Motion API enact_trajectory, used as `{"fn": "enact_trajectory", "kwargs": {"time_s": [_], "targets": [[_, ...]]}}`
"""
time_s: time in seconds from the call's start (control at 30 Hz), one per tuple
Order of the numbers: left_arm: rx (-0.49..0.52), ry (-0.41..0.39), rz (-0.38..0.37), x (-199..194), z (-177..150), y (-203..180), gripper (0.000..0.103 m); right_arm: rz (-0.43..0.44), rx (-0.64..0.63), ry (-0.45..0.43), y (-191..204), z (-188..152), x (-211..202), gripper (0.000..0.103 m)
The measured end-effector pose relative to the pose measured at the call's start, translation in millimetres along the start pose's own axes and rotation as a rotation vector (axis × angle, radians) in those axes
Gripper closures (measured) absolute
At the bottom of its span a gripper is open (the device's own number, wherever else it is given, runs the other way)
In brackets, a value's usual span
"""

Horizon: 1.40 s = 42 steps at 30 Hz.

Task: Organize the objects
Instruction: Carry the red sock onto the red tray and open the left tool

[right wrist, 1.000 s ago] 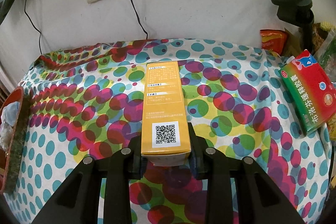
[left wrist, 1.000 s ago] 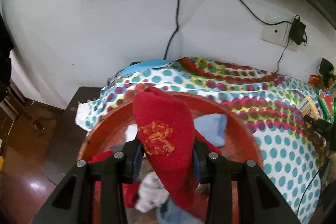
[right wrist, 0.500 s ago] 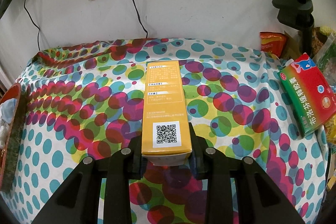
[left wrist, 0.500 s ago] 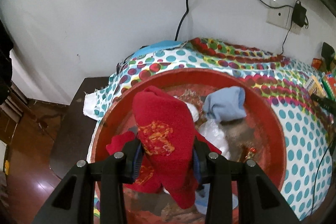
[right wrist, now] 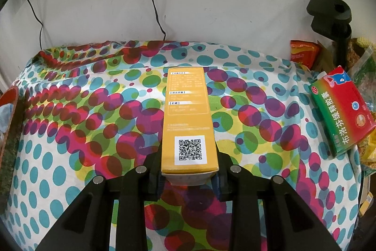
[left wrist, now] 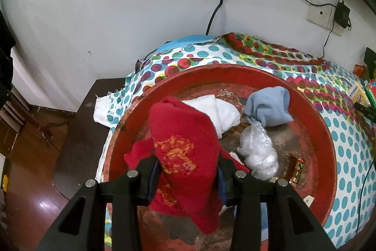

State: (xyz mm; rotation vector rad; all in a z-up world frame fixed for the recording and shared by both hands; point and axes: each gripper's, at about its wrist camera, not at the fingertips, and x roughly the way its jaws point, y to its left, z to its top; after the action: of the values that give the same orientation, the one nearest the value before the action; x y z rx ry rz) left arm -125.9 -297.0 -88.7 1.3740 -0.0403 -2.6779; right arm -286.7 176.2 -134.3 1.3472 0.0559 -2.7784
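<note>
The left claw [left wrist: 186,177] is squeezing a red sock [left wrist: 183,147] over the red bowl [left wrist: 312,124], likely to sort it with the other soft things lying there. The sock is pointing up and away, its end hanging down. The right claw [right wrist: 189,177] is pinching a yellow box [right wrist: 188,119] above the spotted tabletop [right wrist: 70,133], its long side pointing at the wall [right wrist: 235,4].

- Left wrist view looks steeply down, close above the red basin [left wrist: 312,124].
- Right wrist view faces the wall, right of the red basin [right wrist: 10,95]; both share it.
</note>
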Motion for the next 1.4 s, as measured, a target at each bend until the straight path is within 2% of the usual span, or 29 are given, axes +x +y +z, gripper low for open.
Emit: {"fn": "enact_trajectory", "kwargs": {"time_s": [0.23,0.4,0.5,0.6,0.7,0.9,1.0,1.13,1.23,1.4], "targets": [[-0.025,-0.048,0.048,-3.4,-1.2,-1.8,0.053,-0.016,-0.012,0.0,0.9,0.0,0.5,0.073],[-0.081,-0.116,0.044,-24.3,-1.3,1.4,0.046,-0.035,-0.022,-0.001,3.2,-0.1,0.3,0.073],[-0.093,-0.142,0.072,-36.7,-2.3,2.8,0.043,-0.053,-0.036,-0.003,6.4,-0.2,-0.1,0.073],[-0.096,-0.157,0.04,-43.7,-8.1,2.7,0.039,-0.07,-0.046,-0.005,9.1,-0.3,-0.5,0.073],[-0.099,-0.152,0.011,-42.5,-15.1,1.8,0.039,-0.081,-0.055,-0.006,10.9,0.1,-0.5,0.073],[-0.063,-0.153,0.004,-42.4,-31.4,-4.6,0.039,-0.118,-0.084,-0.01,17.2,-2.7,0.4,0.073],[-0.03,-0.174,0.024,-45.6,-36.5,-9.1,0.039,-0.127,-0.091,-0.012,19.0,-4.1,1.1,0.074],[-0.037,-0.169,0.011,-43.4,-38.0,-9.1,0.039,-0.136,-0.097,-0.007,20.8,-4.5,1.6,0.075],[-0.043,-0.164,-0.021,-41.0,-38.7,-9.0,0.039,-0.116,-0.079,0.007,20.7,-2.7,-2.3,0.075],[-0.037,-0.166,-0.017,-38.6,-40.4,-7.8,0.039,-0.069,-0.045,-0.003,21.6,-0.9,-18.0,0.075]]}}
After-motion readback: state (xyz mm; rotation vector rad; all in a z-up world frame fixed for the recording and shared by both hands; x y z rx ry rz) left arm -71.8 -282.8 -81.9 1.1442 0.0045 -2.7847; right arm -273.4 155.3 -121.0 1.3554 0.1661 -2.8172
